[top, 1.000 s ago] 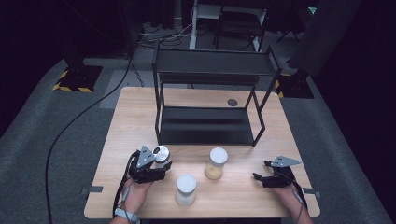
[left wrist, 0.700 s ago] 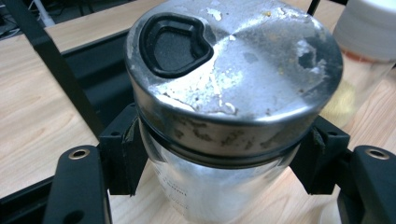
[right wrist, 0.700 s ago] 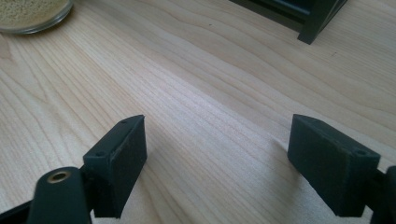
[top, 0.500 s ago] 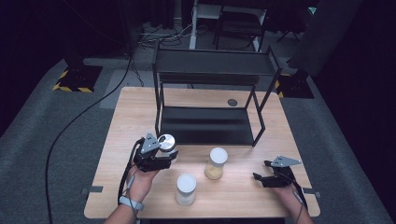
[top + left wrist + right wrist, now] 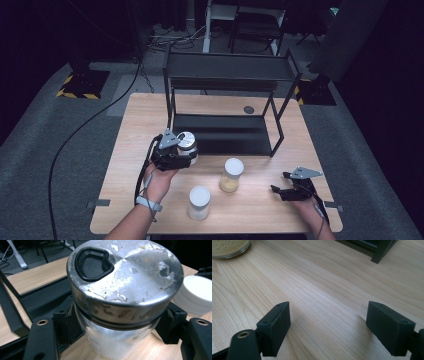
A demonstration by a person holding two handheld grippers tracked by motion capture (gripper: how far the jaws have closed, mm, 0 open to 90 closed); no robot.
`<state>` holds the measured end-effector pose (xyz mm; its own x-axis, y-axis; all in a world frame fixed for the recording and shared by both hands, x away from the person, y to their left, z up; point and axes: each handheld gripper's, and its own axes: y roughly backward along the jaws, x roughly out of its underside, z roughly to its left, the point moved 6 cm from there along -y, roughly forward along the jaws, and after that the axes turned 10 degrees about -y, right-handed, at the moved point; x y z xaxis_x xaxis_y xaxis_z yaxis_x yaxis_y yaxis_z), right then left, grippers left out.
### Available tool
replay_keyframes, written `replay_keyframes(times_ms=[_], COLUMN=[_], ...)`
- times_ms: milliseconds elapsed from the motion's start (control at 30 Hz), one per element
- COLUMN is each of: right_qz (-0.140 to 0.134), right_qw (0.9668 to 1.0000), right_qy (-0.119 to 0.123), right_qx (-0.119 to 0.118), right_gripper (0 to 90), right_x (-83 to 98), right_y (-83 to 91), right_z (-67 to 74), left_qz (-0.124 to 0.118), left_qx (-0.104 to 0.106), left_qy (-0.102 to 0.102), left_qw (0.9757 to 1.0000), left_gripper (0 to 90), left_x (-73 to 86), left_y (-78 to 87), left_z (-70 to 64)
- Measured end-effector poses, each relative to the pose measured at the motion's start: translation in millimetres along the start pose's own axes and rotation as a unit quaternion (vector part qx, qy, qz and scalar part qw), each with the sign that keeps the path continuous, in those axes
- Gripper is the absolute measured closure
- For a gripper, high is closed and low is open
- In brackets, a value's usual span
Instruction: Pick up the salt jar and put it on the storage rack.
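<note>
left hand-held gripper [image 5: 186, 156] clamping metal-lidded jar [image 5: 120, 290], lifted

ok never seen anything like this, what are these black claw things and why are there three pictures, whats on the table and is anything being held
No robot here: a person sits at a pale wooden table and holds a black two-jaw hand-held gripper in each hand. One picture comes from a camera fixed above the table. The other two come from small cameras riding on the grippers, looking along their jaws.

On the table stands a black metal two-tier shelf rack. In front of it are a white-lidded glass jar of yellowish grains and a white-lidded jar with pale contents.

The left gripper is clamped on a glass jar with a scuffed silver metal lid, its pads pressing the glass on both sides; in the high view it sits near the rack's lower shelf.

The right gripper rests low at the table's right, jaws apart with only bare wood between them.
</note>
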<state>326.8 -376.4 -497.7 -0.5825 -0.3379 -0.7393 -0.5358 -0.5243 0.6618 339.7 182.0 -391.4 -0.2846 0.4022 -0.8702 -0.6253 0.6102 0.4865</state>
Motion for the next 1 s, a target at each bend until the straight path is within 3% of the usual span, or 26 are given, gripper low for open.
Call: replay_keyframes(times_ms=[233, 400, 533, 1000], right_qz=[0.0, 0.0, 0.0, 0.0], right_qw=[1.0, 1.0, 1.0, 1.0], right_qy=[0.0, -0.001, -0.002, -0.004], right_qx=[0.0, 0.001, 0.001, 0.003], right_gripper=[19.5, 19.5, 19.6, 19.9], right_x=[0.0, 0.0, 0.0, 0.0], right_y=[0.0, 0.0, 0.0, 0.1], right_z=[0.0, 0.1, 0.2, 0.3], left_qz=[-0.007, -0.022, -0.026, 0.007], left_qx=[-0.002, 0.001, 0.003, -0.009], left_qy=[-0.003, 0.012, 0.012, -0.011], left_qw=[1.0, 0.9997, 0.9996, 0.9999], left_gripper=[30.1, 30.2, 30.1, 30.1], left_x=[-13.1, -16.1, -16.6, -15.9], left_y=[-12.6, -23.7, -35.0, -79.4], left_z=[7.3, 16.0, 20.9, 24.0])
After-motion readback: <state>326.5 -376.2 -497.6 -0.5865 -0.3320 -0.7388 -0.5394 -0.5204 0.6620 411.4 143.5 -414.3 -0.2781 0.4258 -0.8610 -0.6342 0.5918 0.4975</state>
